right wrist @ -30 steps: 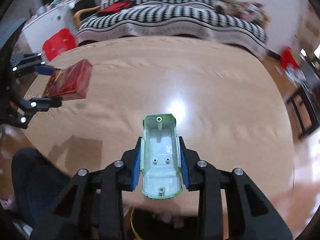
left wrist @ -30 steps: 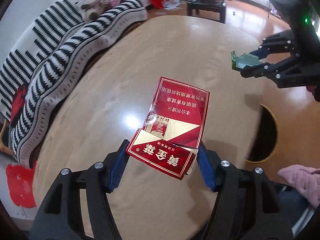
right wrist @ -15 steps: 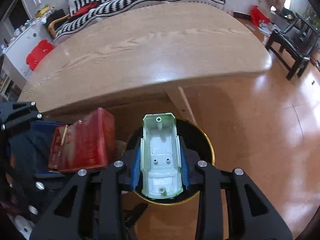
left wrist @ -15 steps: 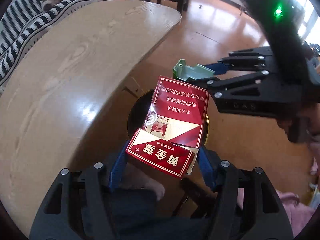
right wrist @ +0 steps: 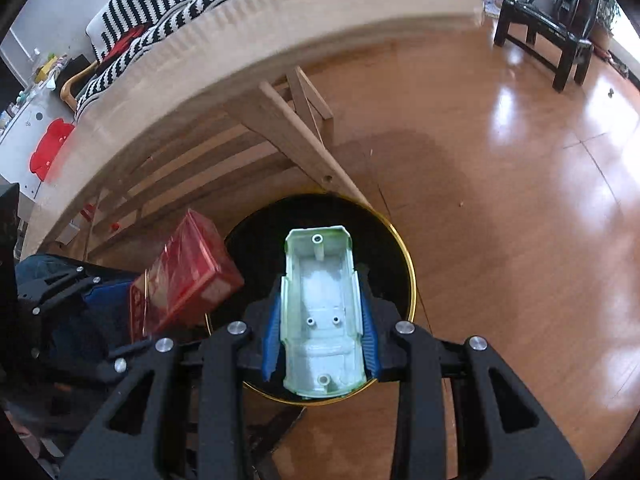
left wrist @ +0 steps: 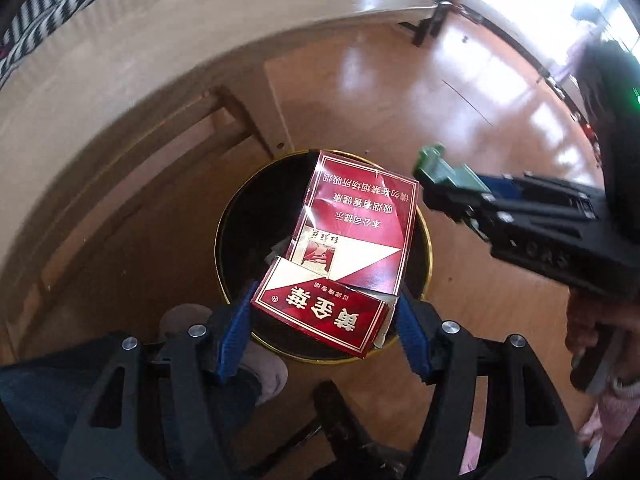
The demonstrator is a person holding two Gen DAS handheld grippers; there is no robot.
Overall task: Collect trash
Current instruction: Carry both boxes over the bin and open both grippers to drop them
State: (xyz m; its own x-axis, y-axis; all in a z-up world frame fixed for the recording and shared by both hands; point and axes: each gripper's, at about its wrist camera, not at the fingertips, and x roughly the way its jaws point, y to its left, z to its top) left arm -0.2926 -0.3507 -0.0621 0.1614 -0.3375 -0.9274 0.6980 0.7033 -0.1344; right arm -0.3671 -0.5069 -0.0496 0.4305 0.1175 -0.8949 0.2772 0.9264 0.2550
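Observation:
A red cigarette pack (left wrist: 348, 240) with its lid flipped open sits between the blue pads of my left gripper (left wrist: 325, 320), which is shut on it. It hangs right over a black, gold-rimmed waste bin (left wrist: 240, 216) on the floor. My right gripper (right wrist: 320, 322) is shut on a pale green plastic shell (right wrist: 320, 312) that looks like a toy car body, also above the bin (right wrist: 402, 248). From the right wrist, the red pack (right wrist: 188, 276) shows at the left beside the bin; from the left wrist, the green shell (left wrist: 444, 174) shows at the right.
The round wooden table's edge (right wrist: 240, 56) curves over the bin, its slanted legs (right wrist: 296, 140) just behind. A person's foot (left wrist: 260, 368) and dark trouser leg lie close to the bin. Glossy wood floor (right wrist: 520, 200) spreads right, with a dark chair (right wrist: 552, 44) far off.
Both grippers left the table top, swung out past its edge and sank toward the floor. They now hang over the bin, each holding the same item.

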